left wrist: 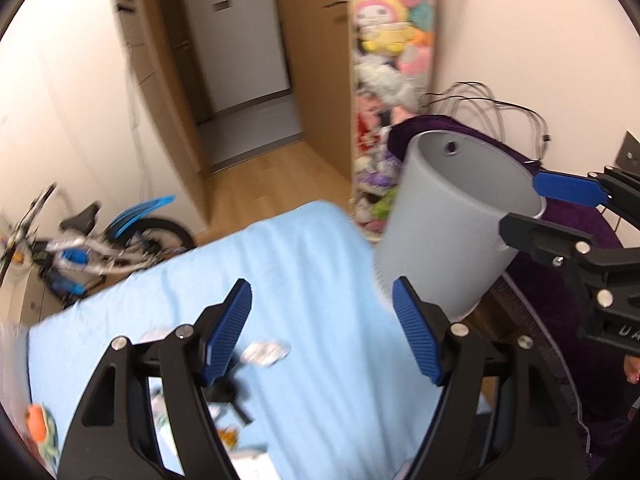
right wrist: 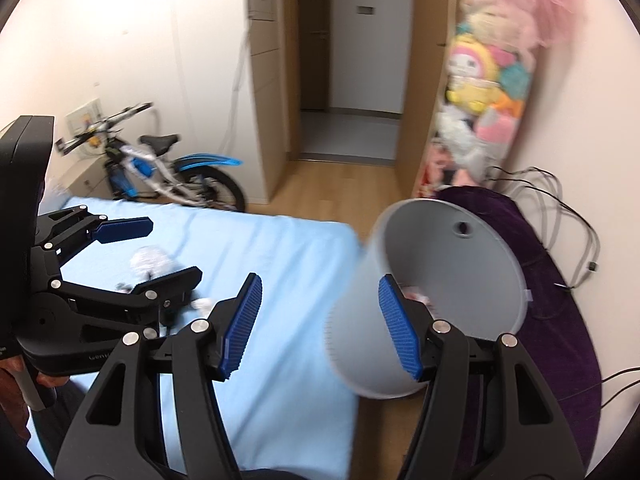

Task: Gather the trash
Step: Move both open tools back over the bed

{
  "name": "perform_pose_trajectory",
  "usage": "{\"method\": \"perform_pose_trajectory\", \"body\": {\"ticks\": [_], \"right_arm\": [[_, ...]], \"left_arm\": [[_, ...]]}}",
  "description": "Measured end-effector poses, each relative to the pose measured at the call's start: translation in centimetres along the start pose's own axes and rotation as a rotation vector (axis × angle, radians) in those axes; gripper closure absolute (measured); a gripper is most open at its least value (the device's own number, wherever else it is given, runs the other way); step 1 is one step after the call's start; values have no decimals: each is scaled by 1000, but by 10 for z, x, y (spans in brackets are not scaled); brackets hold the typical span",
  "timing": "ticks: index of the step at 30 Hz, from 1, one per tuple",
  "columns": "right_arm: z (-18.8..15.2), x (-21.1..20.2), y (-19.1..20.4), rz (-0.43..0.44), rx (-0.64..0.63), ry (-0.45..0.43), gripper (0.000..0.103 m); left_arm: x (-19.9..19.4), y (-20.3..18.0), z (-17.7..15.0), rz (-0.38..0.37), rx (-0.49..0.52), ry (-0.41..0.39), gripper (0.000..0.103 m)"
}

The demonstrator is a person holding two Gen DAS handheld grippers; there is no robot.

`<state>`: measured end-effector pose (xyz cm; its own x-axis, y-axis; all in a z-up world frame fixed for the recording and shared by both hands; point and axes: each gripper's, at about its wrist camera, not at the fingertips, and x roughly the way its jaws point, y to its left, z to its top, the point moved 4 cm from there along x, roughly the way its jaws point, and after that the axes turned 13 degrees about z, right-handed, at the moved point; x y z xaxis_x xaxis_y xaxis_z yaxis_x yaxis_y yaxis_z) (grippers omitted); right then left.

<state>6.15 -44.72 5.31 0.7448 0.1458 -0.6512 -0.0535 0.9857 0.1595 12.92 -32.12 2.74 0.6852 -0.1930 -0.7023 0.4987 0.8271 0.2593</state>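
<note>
Trash (left wrist: pixel 264 354), crumpled white on the blue sheet (left wrist: pixel 320 240) under the left gripper (left wrist: pixel 322 292), gaping and empty; grey bin (right wrist: pixel 440 260) tilted beside the bed, rim straddled loosely by the unclosed right gripper (right wrist: pixel 320 280); best to clamp that rim firmly before reaching down.

White walls (right wrist: pixel 120 40), wood floor (right wrist: pixel 340 188), a bicycle (right wrist: pixel 160 172), plush toys (right wrist: pixel 480 80) beside the doorway (right wrist: pixel 360 60).

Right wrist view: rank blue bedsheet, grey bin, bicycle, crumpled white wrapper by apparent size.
1. blue bedsheet
2. grey bin, though it is nearer the camera
3. bicycle, farther off, so really bigger than it looks
4. crumpled white wrapper
</note>
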Motion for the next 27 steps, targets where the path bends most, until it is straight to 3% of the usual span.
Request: {"method": "perform_pose_trajectory", "body": {"ticks": [15,22,27], "right_arm": [[-33,64,171,192,-129,88,43],[-47,100,224,242,-172,137,43],[-62,128,248,269,-185,186,43]], "left_arm": [[-15,174,-133,233,-253,121,27],[-5,230,-189,316,-318,182,27],[9,249,-220,327,-332,229,27]]}}
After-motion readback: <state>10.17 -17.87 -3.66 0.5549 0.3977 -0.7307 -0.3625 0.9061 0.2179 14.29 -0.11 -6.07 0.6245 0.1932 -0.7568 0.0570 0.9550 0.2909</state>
